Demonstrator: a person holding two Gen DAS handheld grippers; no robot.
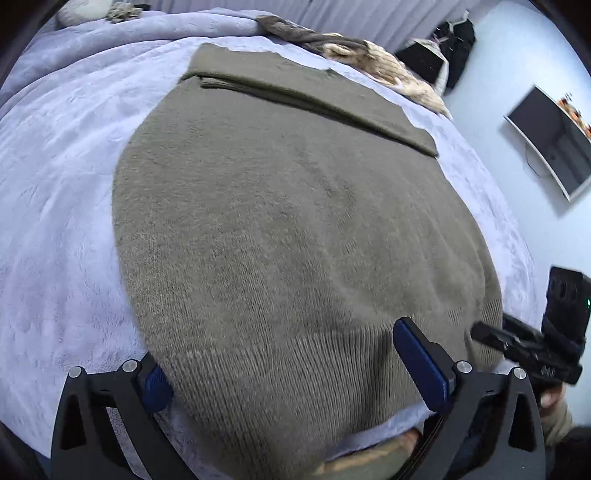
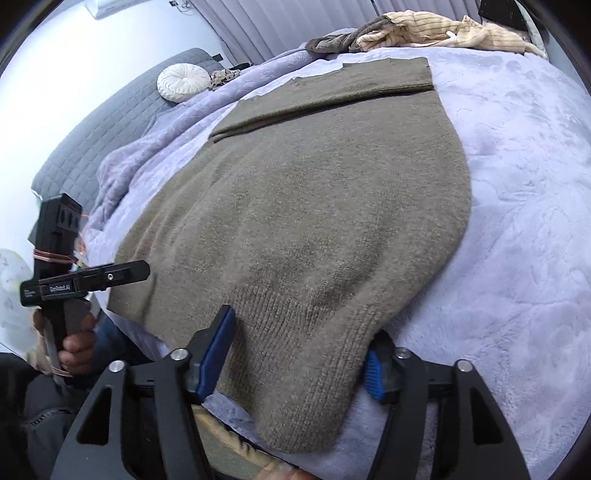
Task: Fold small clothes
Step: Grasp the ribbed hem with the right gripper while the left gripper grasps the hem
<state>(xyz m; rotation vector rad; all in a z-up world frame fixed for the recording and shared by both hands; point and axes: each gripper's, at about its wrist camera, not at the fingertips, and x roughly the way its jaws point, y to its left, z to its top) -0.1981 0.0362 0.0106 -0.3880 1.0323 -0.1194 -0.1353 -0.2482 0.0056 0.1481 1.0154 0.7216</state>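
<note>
An olive-brown knitted sweater [image 1: 295, 229] lies flat on a pale lavender plush blanket [image 1: 55, 206] covering a bed. Its ribbed hem faces the near edge, and a sleeve is folded across the far part of the garment.

The left gripper [image 1: 291, 373], black with blue pads, is at the near left corner of the hem. Its fingers stand wide apart, one on each side of the hem, and the pads do not press the cloth.

The right gripper [image 2: 295, 354] is at the near right corner of the hem. Its fingers are also apart, straddling the knit edge, which lies between them; the right pad sits just beside the fabric, and no grip shows.

In the right wrist view, a person's hand [image 2: 75, 341] holds the handle of the left tool at the far left.

A heap of cream and brown clothes [image 2: 417, 35] lies at the far edge of the bed, and a round white cushion [image 2: 183, 81] rests far left.
</note>
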